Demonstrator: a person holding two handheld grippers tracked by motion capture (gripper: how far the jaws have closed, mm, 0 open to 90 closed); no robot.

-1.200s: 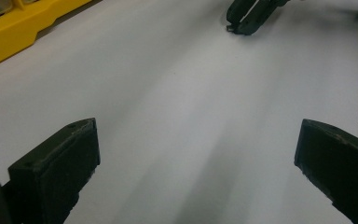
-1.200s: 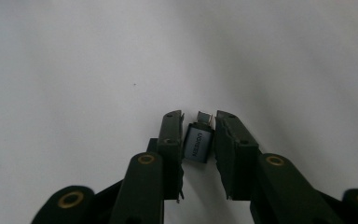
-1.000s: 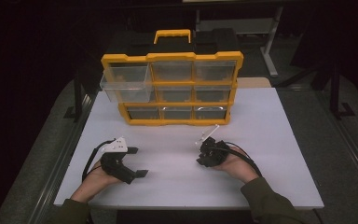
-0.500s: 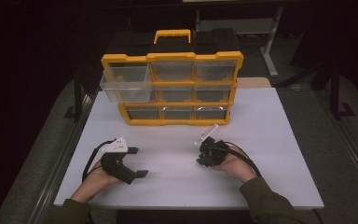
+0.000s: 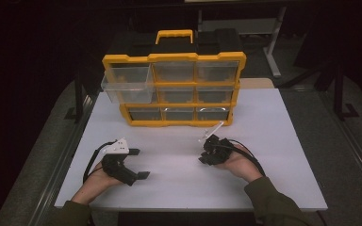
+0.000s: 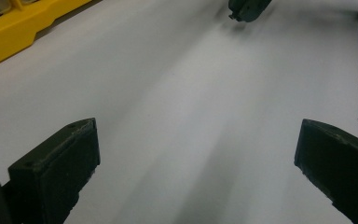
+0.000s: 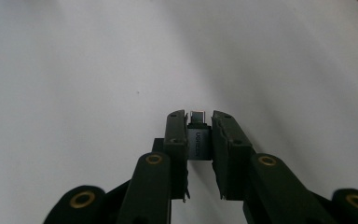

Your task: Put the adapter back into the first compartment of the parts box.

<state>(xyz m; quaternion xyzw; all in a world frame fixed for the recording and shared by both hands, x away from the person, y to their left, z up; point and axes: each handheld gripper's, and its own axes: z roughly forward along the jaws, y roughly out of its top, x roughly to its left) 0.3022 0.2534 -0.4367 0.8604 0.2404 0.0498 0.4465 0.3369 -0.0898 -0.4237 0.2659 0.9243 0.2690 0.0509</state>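
Two grippers rest on your white table (image 5: 283, 141); your right gripper (image 7: 199, 135) clamps a small grey adapter (image 7: 196, 140) at four o'clock of the yellow organizer (image 5: 174, 89); your left gripper (image 5: 139, 163), at seven o'clock, stands wide apart, holding nothing.

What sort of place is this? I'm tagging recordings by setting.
Probably a workshop or lab bench: a yellow plastic parts organiser with clear drawers on a white tabletop, metal desk legs behind.

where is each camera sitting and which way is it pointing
High view: above the person's side, facing forward and down on the table and organizer; forearms, left gripper, right gripper.
Left gripper view: behind open jaws, skimming the table toward the organizer's yellow base.
Right gripper view: behind jaws shut on a small adapter.
All share the white table.
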